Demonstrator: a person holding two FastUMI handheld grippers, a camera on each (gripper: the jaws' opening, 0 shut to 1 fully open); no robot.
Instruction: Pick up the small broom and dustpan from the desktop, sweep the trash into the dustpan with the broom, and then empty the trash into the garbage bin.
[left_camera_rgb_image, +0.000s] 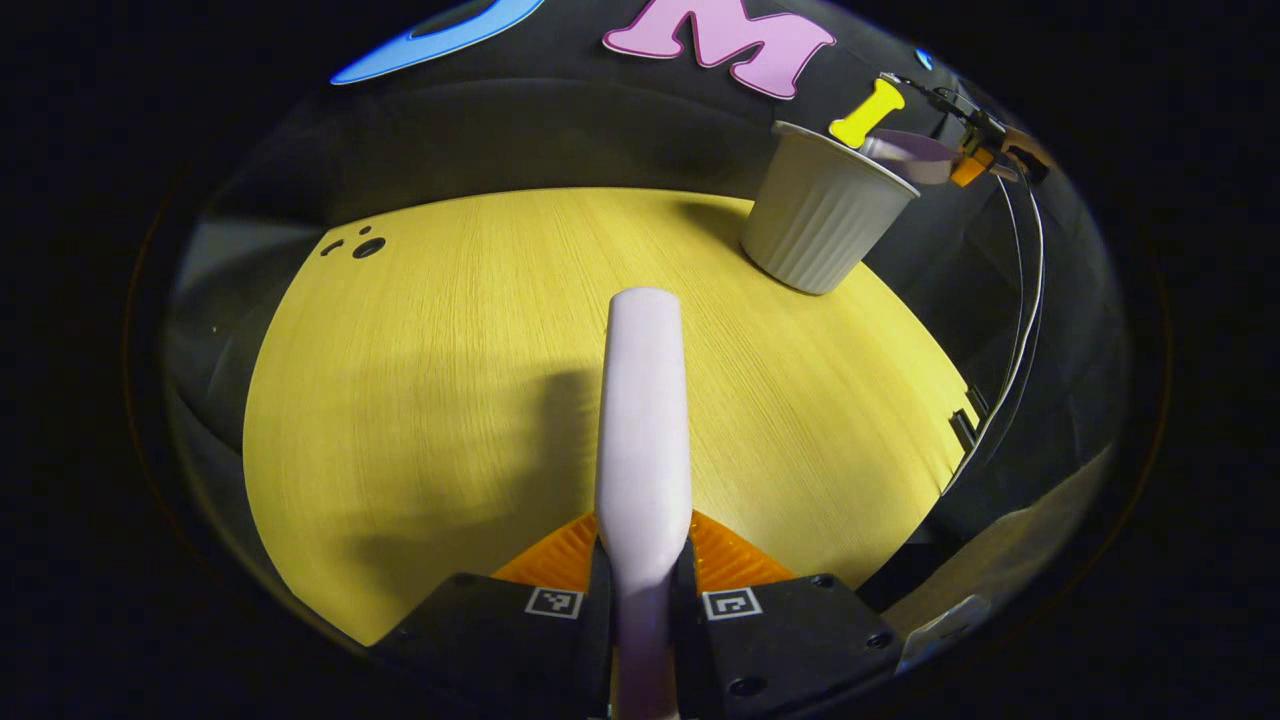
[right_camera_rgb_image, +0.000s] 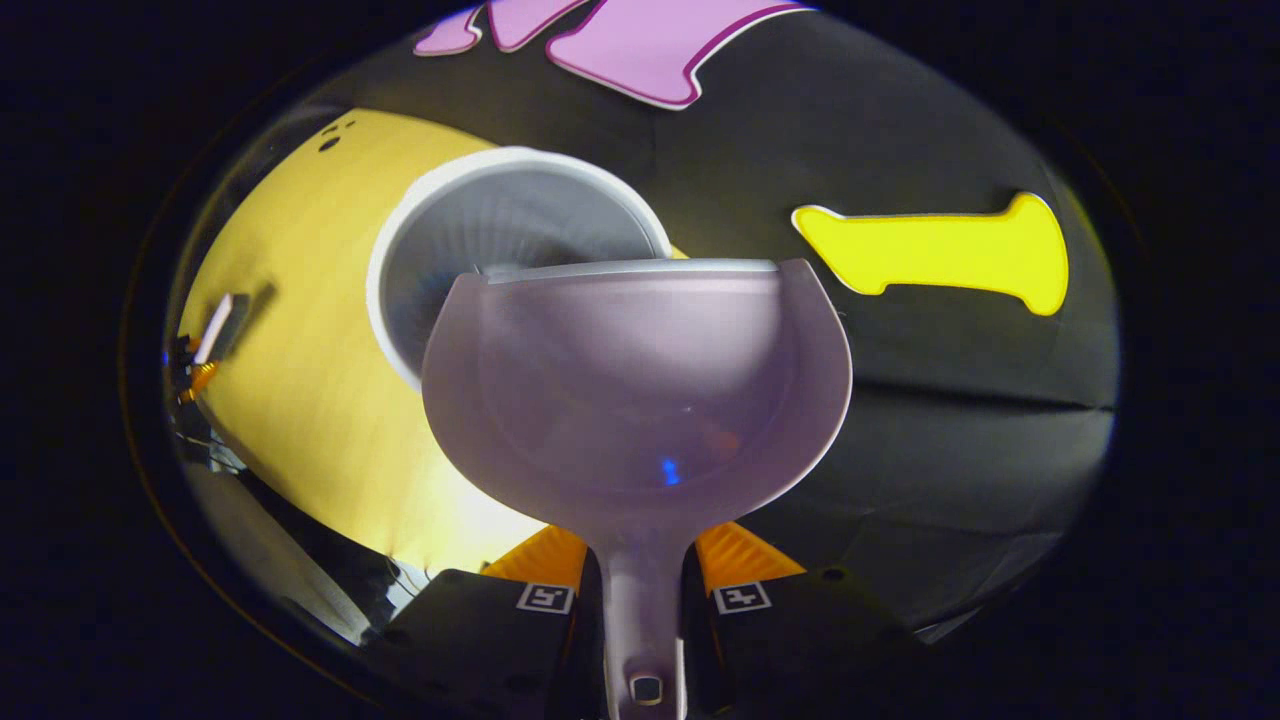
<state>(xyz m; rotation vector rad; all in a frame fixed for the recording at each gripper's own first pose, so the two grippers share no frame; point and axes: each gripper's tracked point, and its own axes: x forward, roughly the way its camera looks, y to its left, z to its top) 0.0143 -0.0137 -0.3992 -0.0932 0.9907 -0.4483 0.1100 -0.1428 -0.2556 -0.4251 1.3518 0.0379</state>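
Observation:
My left gripper (left_camera_rgb_image: 643, 590) is shut on the pale lilac broom handle (left_camera_rgb_image: 643, 420), which points forward over the yellow desktop (left_camera_rgb_image: 420, 380); the bristles are hidden. A white ribbed garbage bin (left_camera_rgb_image: 820, 225) stands at the desk's far right. My right gripper (right_camera_rgb_image: 643, 600) is shut on the stem of the lilac dustpan (right_camera_rgb_image: 640, 390). The pan's front lip hangs over the bin's open mouth (right_camera_rgb_image: 500, 230). I see no trash inside the pan. In the left gripper view the dustpan (left_camera_rgb_image: 910, 155) sits at the bin's rim, with the right gripper (left_camera_rgb_image: 985, 150) behind it.
Small dark holes (left_camera_rgb_image: 360, 245) mark the desk's far left corner. Cables (left_camera_rgb_image: 1025, 300) hang off the desk's right edge. In the right gripper view, the left gripper (right_camera_rgb_image: 195, 375) with the broom (right_camera_rgb_image: 215, 325) is far off to the left, over the desktop (right_camera_rgb_image: 300, 380).

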